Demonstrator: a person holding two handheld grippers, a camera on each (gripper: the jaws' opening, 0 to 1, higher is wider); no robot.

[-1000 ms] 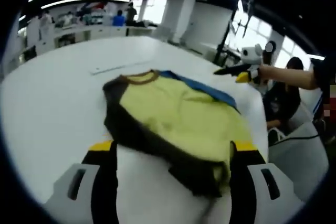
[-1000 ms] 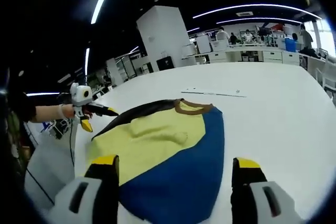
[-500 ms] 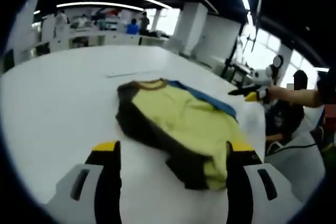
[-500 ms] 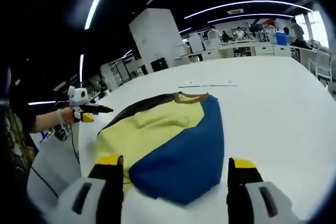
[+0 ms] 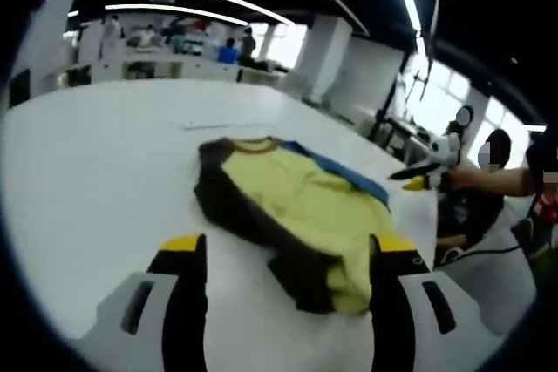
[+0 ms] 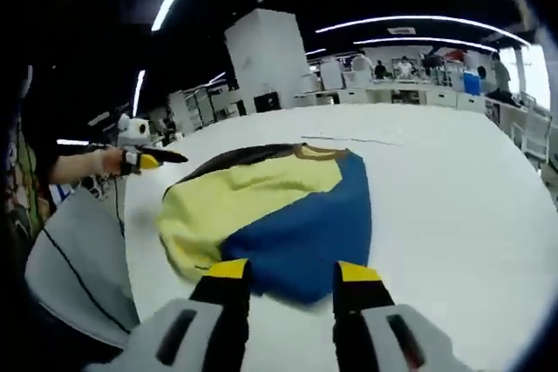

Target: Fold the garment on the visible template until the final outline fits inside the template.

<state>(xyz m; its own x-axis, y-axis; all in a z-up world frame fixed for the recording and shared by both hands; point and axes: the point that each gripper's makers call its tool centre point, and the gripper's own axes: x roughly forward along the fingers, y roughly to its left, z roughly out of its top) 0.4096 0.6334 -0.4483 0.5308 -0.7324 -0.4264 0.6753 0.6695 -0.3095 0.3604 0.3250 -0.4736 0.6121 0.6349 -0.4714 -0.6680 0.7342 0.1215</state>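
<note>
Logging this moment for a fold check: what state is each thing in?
garment: folded, bunched, lying on the table
left gripper: open, empty, short of the garment's near edge
right gripper: jaws narrowed, at the blue edge, grip unclear
table: white, carrying the garment

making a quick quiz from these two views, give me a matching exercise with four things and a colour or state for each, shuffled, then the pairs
Things:
1. neckband of the garment
2. sleeve panel nearest the right hand-held gripper
3. table
4. left hand-held gripper

Colour or state:
A. white
B. jaws wide apart, holding nothing
C. brown
D. blue

Pairs: 1-C, 2-D, 3-A, 4-B
</note>
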